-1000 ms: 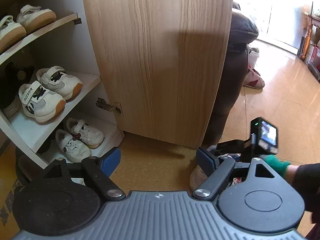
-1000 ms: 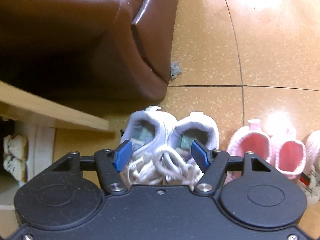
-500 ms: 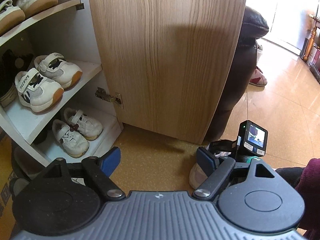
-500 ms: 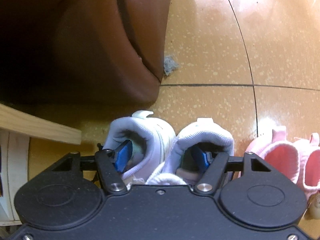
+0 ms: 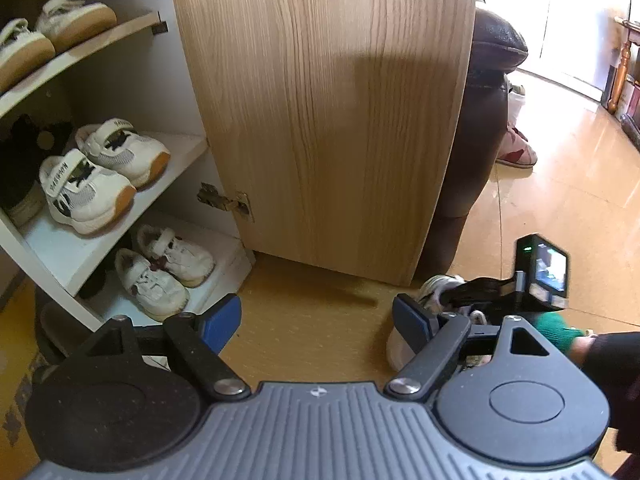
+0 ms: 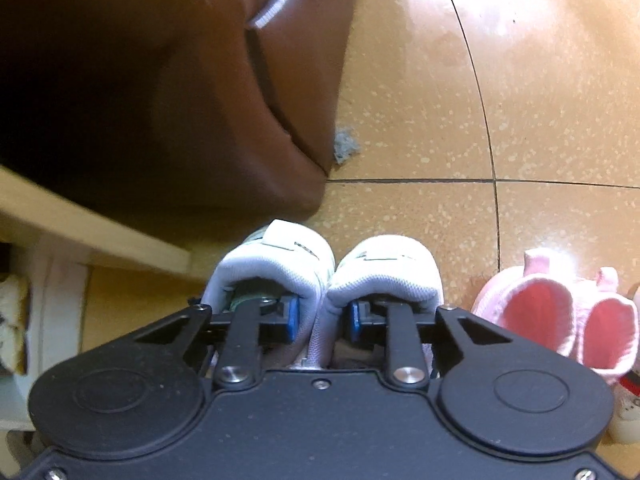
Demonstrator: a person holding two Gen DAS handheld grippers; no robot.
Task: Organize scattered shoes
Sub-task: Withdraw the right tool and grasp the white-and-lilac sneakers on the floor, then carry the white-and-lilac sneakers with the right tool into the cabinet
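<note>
On the far left stands the cabinet [image 5: 100, 236], its door [image 5: 328, 120] swung wide so the shelves are free to load. I count three shelves in view: the top one carries two tan-soled sneakers [image 5: 44, 40], the middle one two white strap sneakers [image 5: 100, 176] with something black beside them that I can't make out, and the bottom one two small white shoes [image 5: 160, 272], each pair set side by side, which I take as the pattern to follow. My left gripper [image 5: 316, 320] hangs over bare floor in front of that cabinet with its jaws wide and nothing between them; I judge I'm keeping it clear and ready near the shelves while the other hand works. Further right, past the door's edge and beside the brown sofa [image 6: 160, 80], sits the pair I'm after: two white sneakers [image 6: 328, 272] on the floor, heels toward me, touching along their inner sides. My right gripper [image 6: 320, 318] has one blue pad inside each shoe's opening, and its jaws have just been closing, so the two inner walls are pinched together between the pads. Gripping there should let one hand carry both shoes as a pair. Whether they are off the floor yet I can't tell. To the right of them two pink slippers [image 6: 560, 312] wait on the tiles, openings up, with part of another white shoe [image 6: 628, 412] at the edge. A tuft of grey lint [image 6: 346, 146] lies by the sofa corner.
</note>
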